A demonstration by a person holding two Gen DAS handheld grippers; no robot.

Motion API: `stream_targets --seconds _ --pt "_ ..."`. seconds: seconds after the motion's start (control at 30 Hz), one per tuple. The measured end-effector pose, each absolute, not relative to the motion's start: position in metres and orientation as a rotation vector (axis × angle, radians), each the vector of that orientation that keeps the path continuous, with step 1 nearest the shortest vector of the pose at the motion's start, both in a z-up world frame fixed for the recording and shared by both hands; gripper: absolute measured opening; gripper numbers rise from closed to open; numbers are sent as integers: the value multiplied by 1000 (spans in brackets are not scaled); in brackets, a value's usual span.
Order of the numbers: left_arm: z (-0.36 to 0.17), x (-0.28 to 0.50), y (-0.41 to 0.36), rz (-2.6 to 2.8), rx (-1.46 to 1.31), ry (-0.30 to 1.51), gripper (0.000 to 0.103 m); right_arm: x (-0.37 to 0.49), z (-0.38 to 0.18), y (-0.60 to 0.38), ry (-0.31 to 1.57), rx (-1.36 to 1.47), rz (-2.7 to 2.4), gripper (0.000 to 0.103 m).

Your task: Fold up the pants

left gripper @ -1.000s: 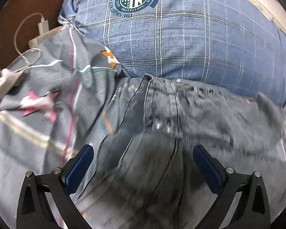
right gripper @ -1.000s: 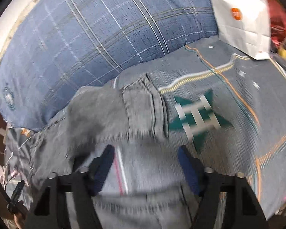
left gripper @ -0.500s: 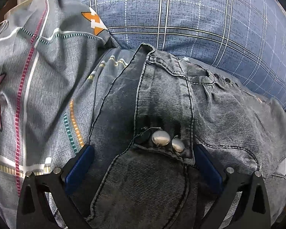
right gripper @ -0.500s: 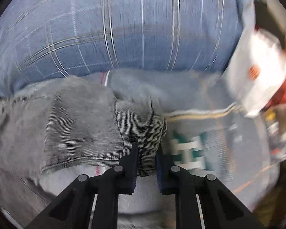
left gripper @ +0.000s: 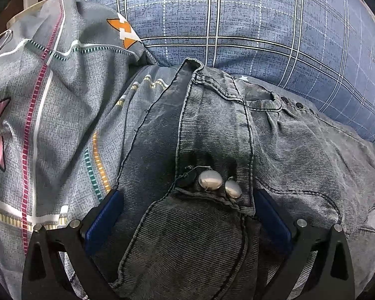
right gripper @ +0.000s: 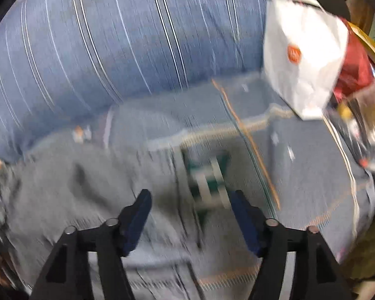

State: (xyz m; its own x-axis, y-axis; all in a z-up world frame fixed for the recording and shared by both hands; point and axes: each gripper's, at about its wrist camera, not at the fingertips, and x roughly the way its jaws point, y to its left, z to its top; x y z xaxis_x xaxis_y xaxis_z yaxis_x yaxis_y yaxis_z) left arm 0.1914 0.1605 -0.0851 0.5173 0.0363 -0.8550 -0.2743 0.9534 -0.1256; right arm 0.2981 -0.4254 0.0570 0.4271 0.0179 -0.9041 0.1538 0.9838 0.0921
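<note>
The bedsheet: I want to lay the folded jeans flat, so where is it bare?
Bare bedsheet lies between the jeans, the blue plaid pillow and the white paper bag. A narrower strip of sheet lies left of the waistband. It is crowded by the bag, among the red and yellow clutter.

Washed grey-black pants [left gripper: 212,130], blue plaid pillow [left gripper: 237,17], grey striped star-print sheet [left gripper: 62,105], white bag [right gripper: 305,57]
</note>
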Motion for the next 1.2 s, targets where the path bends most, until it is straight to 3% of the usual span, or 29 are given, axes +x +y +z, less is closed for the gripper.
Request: stream_targets --seconds 0.1,0.17,0.23,0.27,0.3,0.4,0.47,0.53,0.6,0.63,0.7,0.87,1.07,1.13,1.2 --pt "-86 192 162 182 -266 1015 103 334 32 -415 1189 155 -63 74" --pt "-86 193 163 176 -269 1018 103 353 8 -410 1251 107 -69 67" --pt "-86 194 164 171 -269 1020 103 358 -8 -404 1307 83 -71 22" --pt "-87 194 164 168 -270 1020 103 358 -4 -401 1276 48 -83 21" --pt "-87 195 165 166 -271 1021 103 356 6 -398 1226 12 -99 13" --pt "-87 195 164 165 -270 1020 103 353 36 -394 1064 -83 -178 13" --pt "-87 195 163 167 -258 1014 103 355 29 -394 1050 -83 -194 17" --pt "-88 195 163 168 -260 1010 103 364 -2 -396 1186 -107 -207 32" --pt "-88 194 163 167 -263 1008 103 353 1 -404 1134 -46 -207 37" --pt "-87 193 163 168 -266 1009 103 347 7 -411 1120 26 -194 52" --pt "-84 192 165 161 -270 1022 103 333 21 -421 1091 99 -174 65" --pt "-35 187 183 198 -307 911 103 318 48 -435 1049 143 -112 65" --pt "-18 272 207 122 -390 981 103 348 32 -436 1081 197 -47 65" --pt "-27 302 210 125 -414 1017 94 356 26 -439 1096 215 -39 65" --pt "-33 323 207 114 -395 1051 92 363 20 -442 1115 222 -35 65"
